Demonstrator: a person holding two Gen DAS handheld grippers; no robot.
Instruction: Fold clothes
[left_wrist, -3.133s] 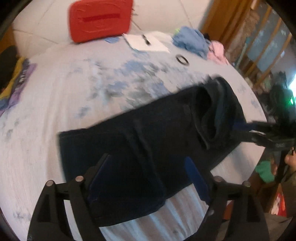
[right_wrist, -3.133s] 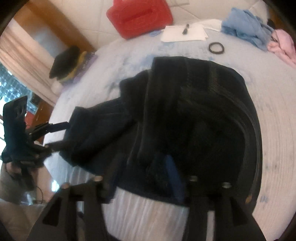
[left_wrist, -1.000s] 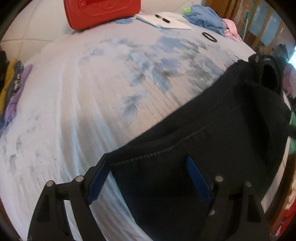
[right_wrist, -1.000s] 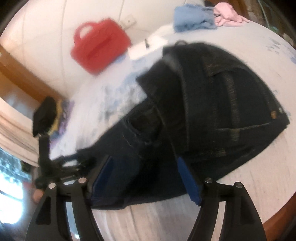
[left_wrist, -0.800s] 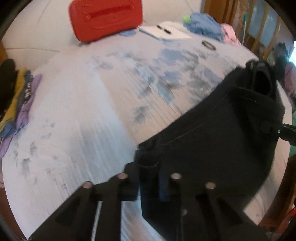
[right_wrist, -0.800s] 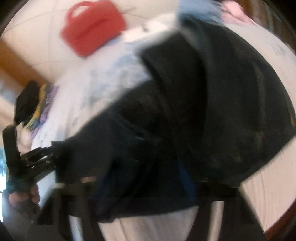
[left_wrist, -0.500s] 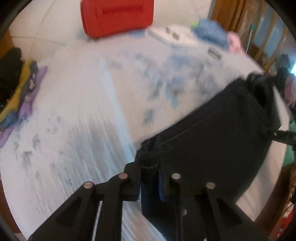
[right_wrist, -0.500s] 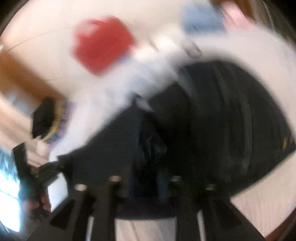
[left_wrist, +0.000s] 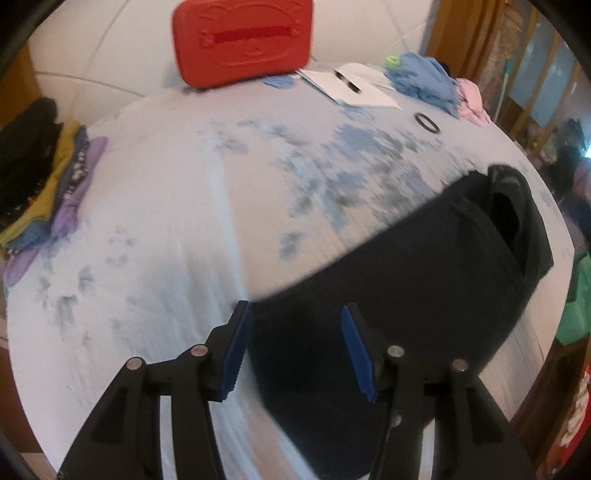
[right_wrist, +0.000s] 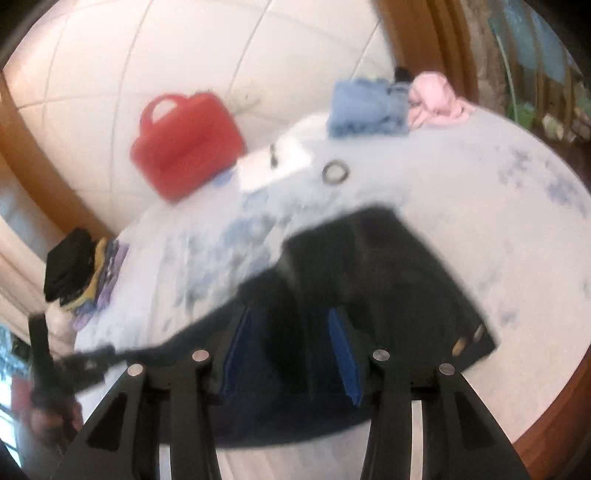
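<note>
Dark blue jeans (left_wrist: 406, 314) lie folded on the light, blue-patterned bed sheet (left_wrist: 166, 206), their waistband standing up at the far right end. My left gripper (left_wrist: 294, 308) hovers over the jeans' near corner; its jaws are opening and the blue pads (left_wrist: 236, 350) are clear of the cloth. In the blurred right wrist view the jeans (right_wrist: 388, 266) spread below my right gripper (right_wrist: 289, 312). Its jaws are apart, with cloth behind the gap and both blue pad faces bare. The left gripper (right_wrist: 85, 362) shows there at the jeans' left end, held by a hand (right_wrist: 48, 417).
A red case (left_wrist: 243, 40) stands at the head of the bed. Beside it lie paper with a pen (left_wrist: 351, 86), a black ring (left_wrist: 427, 122) and blue and pink clothes (left_wrist: 424, 85). A stack of folded clothes (left_wrist: 44, 173) sits at the left edge. A wooden bed frame (right_wrist: 554, 406) borders the right.
Half a second ago both grippers were nearly shut on the jeans' edge. Now both stand with jaws apart and have risen, leaving the jeans on the bed.
</note>
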